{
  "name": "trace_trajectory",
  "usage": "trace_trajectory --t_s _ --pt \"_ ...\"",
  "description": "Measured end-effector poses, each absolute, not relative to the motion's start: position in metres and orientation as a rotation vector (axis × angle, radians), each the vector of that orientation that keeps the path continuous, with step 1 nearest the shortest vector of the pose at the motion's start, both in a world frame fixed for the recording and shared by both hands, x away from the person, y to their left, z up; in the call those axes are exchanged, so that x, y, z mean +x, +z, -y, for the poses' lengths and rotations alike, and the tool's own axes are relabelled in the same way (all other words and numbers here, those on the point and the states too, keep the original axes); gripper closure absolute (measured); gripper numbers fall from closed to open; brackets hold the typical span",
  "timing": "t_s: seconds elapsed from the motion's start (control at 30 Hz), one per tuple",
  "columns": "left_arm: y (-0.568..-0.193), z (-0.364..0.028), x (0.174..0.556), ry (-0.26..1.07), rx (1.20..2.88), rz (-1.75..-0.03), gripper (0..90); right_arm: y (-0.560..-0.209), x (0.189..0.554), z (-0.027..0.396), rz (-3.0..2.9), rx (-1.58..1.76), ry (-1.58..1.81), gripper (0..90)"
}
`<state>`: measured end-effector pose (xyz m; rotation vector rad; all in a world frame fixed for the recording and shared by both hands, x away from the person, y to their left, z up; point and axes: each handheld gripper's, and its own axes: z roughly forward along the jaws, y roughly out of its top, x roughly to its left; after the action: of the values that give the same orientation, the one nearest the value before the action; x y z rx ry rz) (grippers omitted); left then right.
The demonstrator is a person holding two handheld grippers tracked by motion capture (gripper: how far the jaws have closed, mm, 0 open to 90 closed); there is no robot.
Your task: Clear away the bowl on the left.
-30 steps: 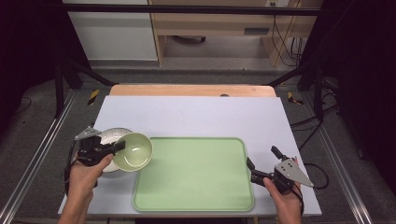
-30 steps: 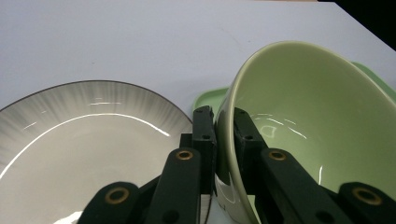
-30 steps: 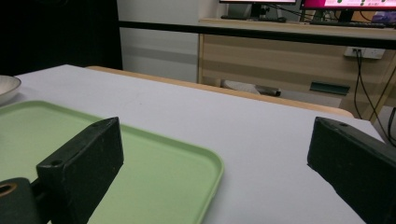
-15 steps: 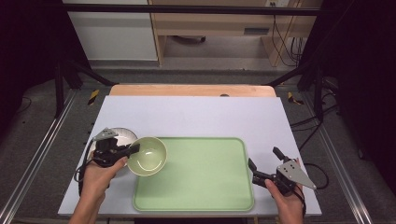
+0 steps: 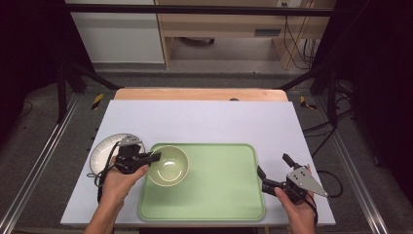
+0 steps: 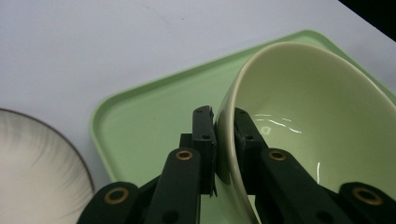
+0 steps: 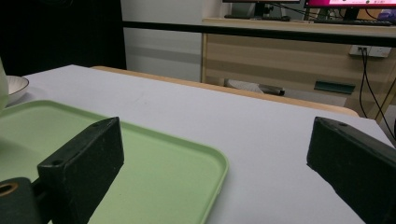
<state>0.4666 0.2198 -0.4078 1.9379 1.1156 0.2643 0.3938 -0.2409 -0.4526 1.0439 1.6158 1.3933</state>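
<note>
Left gripper [image 5: 155,157] clamped the rim of the pale green ceramic bowl [image 5: 168,165].
The bowl was over the left part of the light green plastic tray [image 5: 219,195]; right gripper [image 5: 272,171] was wide open, empty.

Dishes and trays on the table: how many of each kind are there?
Green bowl: 1
White plate: 1
Green tray: 1
Total: 3

One pale green bowl [image 5: 168,165], one green tray [image 5: 214,190], one white plate [image 5: 101,153], two claws, left [image 5: 155,157] and right [image 5: 273,171], one surface [image 5: 204,122]
</note>
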Motion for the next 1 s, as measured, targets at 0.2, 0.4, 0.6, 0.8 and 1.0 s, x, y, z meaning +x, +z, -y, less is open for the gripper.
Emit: trace_trajectory --t_s 0.2,0.4,0.6,0.8,1.0 --pt "-0.409 -0.197 0.47 0.194 1.94 -1.069 82.1 -0.453 0.395 0.241 -1.618 1.045 1.391 4.0" --pt "-0.414 -0.18 0.471 0.15 1.966 -1.035 82.1 -0.453 0.395 0.243 -1.609 1.051 1.383 4.0" --pt "-0.42 -0.166 0.469 0.143 2.009 -1.022 82.1 -0.453 0.394 0.242 -1.609 1.048 1.386 4.1" --pt "-0.424 -0.157 0.467 0.131 2.05 -1.003 82.0 -0.453 0.394 0.242 -1.613 1.056 1.391 4.7" --pt "-0.43 -0.15 0.466 0.116 2.062 -1.002 82.0 -0.453 0.395 0.242 -1.615 1.056 1.389 4.7"
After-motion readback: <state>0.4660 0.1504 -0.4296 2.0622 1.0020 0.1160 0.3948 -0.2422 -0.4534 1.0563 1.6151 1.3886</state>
